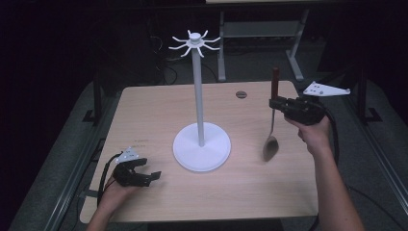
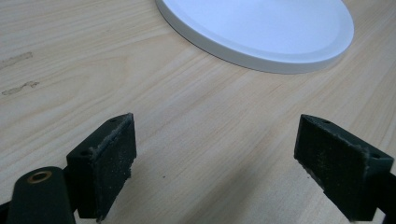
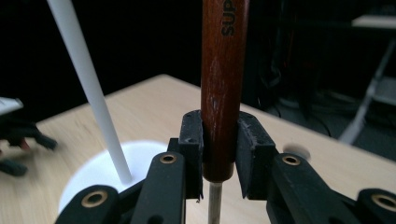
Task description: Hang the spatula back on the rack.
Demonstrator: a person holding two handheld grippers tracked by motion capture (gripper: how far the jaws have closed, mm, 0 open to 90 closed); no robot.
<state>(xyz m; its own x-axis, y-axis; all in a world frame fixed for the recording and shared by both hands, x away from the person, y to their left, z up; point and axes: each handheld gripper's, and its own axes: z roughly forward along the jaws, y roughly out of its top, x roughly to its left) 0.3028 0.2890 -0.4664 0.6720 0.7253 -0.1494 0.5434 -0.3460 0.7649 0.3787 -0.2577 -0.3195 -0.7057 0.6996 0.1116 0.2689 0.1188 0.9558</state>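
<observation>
Wooden table (image 1: 159, 110): one stand (image 1: 201, 144), one spoon (image 1: 272, 126) pinched by right tool (image 1: 277, 104); left tool (image 1: 146, 173) spread.

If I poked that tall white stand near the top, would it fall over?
Probably not from a light poke. The white stand sits on a wide round base flat on the table, which should steady it. Still, its pole is tall and thin with hooks at the top, so a hard push up high could likely tip it.
</observation>
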